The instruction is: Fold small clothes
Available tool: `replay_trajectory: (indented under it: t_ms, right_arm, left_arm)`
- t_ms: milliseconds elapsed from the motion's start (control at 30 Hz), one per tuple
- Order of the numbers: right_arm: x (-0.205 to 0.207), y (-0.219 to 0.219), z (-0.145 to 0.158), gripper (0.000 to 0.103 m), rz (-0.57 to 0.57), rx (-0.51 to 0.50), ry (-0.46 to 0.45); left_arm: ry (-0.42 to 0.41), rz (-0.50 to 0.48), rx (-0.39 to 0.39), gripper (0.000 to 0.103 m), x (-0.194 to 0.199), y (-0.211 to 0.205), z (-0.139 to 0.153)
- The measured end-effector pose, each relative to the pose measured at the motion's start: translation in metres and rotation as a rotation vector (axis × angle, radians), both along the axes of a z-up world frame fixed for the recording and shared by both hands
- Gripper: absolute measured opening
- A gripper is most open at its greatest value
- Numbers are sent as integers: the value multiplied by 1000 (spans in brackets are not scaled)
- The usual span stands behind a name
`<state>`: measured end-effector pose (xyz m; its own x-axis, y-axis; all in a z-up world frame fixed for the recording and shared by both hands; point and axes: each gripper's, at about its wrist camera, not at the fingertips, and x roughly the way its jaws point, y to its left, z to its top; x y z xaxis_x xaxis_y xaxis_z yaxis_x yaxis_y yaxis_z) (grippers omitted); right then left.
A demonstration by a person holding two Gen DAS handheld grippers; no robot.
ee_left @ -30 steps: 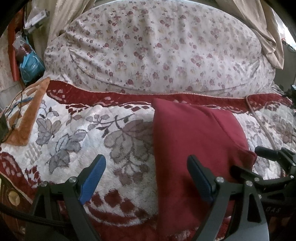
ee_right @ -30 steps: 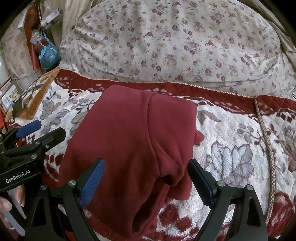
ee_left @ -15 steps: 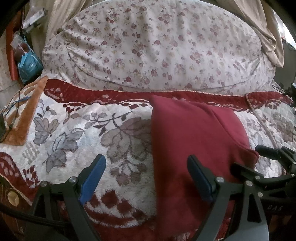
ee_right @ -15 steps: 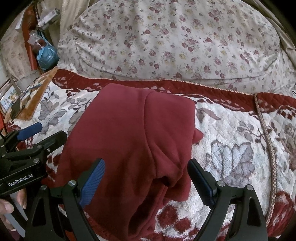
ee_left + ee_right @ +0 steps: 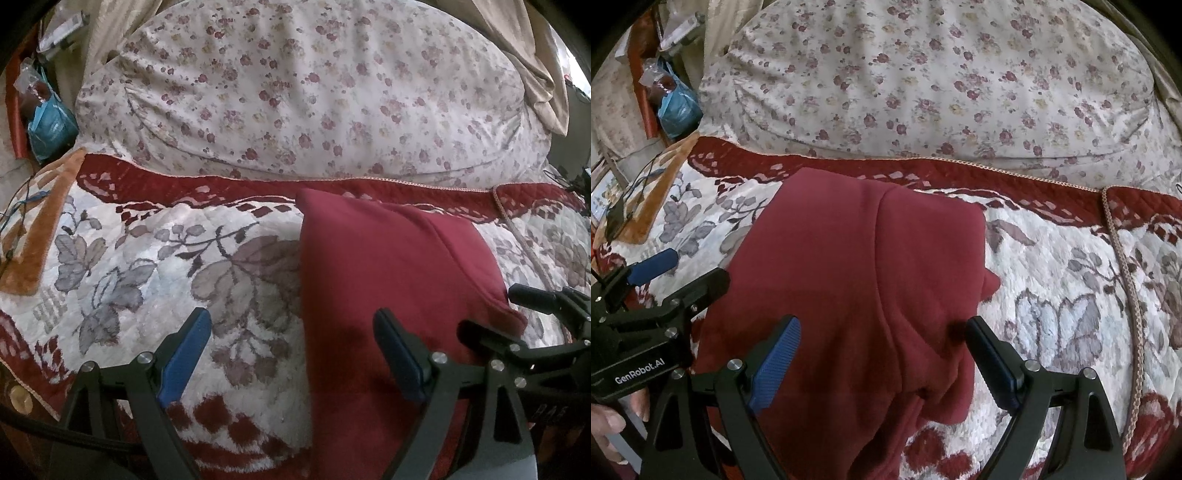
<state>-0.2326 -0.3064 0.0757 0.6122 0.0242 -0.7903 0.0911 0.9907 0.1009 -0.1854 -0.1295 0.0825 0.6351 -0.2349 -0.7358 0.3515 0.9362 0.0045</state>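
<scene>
A dark red garment [image 5: 388,288] lies partly folded on a white and red floral blanket [image 5: 147,266]; in the right wrist view it [image 5: 857,280] fills the middle, with a fold seam down its centre. My left gripper [image 5: 291,354] is open and empty, straddling the garment's left edge near its near end. My right gripper [image 5: 882,358] is open and empty, its jaws standing over the garment's near right part. The right gripper shows at the right of the left wrist view [image 5: 543,317], and the left gripper at the left of the right wrist view [image 5: 665,280].
A large floral pillow [image 5: 303,96] lies across the back. A blue bag [image 5: 51,125] and clutter sit at the far left, with an orange cloth [image 5: 37,236] and cables beside the blanket. A braided cord [image 5: 1126,280] runs down the blanket at right.
Both grippers have drifted slightly forward over the garment, staying open. The garment has not visibly moved.
</scene>
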Motion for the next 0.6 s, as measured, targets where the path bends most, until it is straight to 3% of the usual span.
replay_trajectory:
  t_ms: [600]
  right_arm:
    - [21,-5,-1,94,-9,11,8]
  left_arm:
    - [14,-2,-19,88,33,6,-6]
